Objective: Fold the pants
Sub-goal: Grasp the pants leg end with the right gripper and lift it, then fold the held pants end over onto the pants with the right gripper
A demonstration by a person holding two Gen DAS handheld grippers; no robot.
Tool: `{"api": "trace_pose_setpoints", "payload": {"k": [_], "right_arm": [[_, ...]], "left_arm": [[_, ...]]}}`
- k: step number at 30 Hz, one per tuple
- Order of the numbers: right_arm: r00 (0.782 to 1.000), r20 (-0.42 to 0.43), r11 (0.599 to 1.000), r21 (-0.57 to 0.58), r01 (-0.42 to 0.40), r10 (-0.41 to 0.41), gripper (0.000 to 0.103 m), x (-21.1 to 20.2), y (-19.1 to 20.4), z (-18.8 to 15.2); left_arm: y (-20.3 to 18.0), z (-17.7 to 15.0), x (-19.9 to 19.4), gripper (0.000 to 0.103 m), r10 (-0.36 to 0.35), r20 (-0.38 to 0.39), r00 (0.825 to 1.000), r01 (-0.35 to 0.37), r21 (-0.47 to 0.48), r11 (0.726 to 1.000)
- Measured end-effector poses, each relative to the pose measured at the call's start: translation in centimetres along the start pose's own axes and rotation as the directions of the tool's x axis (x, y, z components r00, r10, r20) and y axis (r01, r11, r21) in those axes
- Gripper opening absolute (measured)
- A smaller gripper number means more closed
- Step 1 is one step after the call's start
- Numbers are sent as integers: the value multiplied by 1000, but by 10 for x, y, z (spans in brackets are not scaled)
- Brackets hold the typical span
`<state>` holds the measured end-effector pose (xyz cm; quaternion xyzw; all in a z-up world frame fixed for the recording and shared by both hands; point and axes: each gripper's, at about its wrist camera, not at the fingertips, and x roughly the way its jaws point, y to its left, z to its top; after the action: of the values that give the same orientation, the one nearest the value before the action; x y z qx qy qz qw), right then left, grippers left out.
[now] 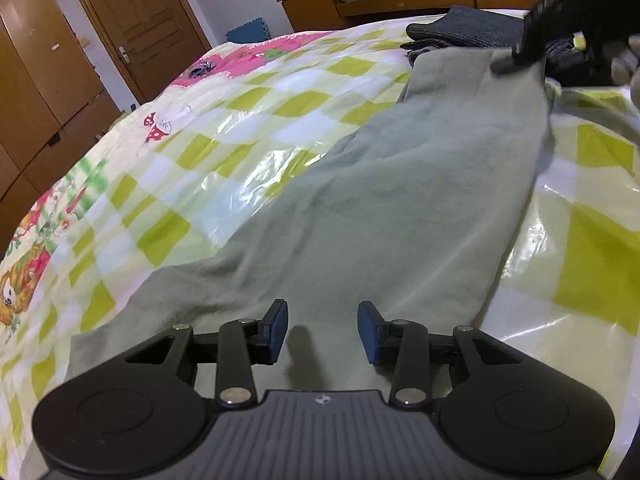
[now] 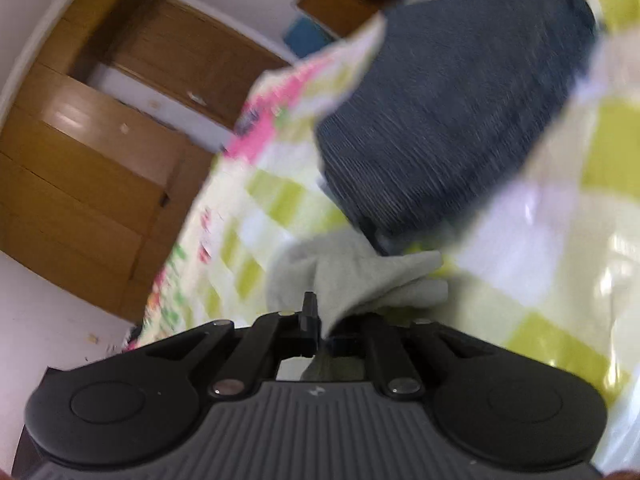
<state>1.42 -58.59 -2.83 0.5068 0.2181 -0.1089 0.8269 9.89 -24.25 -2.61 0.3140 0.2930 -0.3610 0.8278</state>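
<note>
- The pants (image 1: 400, 184), pale grey-green, lie stretched along the bed (image 1: 248, 92) on its checkered cover. In the left wrist view they run from the 6 o'clock edge up toward 1 o'clock.
- Left gripper (image 1: 323, 330): the fingers stand partly open, with a clear gap between the blue pads (image 1: 276, 328). Nothing is gripped. The near end of the pants lies just below and ahead of the fingers.
- Right gripper (image 2: 319, 326): the fingers are closed on the far end of the pants. In the right wrist view a bunch of the pale cloth fans out from the closed tips toward 12 and 2 o'clock.
- In the left wrist view the right gripper appears at 1 o'clock, blurred, sitting on the far end of the pants.
- A dark folded garment (image 2: 452, 112) lies on the bed just beyond that far end, at 1 o'clock in the right wrist view. Whether it touches the pants cannot be told.
- Step in hand, as judged: taking hold of both ends before a lengthwise fold. One end is secured; the near end is not yet gripped.
- Next move, as judged: lower the left fingers onto the near end and close them on the cloth. Then bring one end over to meet the other, keeping the edges aligned.
- Caution: keep the right end clear of the dark garment during the lift.
</note>
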Motion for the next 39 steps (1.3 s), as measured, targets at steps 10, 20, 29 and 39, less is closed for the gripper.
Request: {"api": "trace_pose_setpoints", "payload": {"k": [10,20,29,39], "right_arm": [[995,-17,991,94,-93,95,4,29,2,-11],[986,105,992,-26,-124,126,4,-13,55,13],[981,-73,908,-370,-194,179,4,7,180,-55],[898,-435,531,-747,-400,65,4,97,331,-274]], "left_arm": [[21,-13,-10,58,36,-32,999,-39,-99,994],[15,-17,-31,58,-44,50,998,52,-171,984],[91,-91,-81,58,192,-16,981,-185,-352,917],[142,-199,-142,59,300,-106,948,-310,-519,796]]}}
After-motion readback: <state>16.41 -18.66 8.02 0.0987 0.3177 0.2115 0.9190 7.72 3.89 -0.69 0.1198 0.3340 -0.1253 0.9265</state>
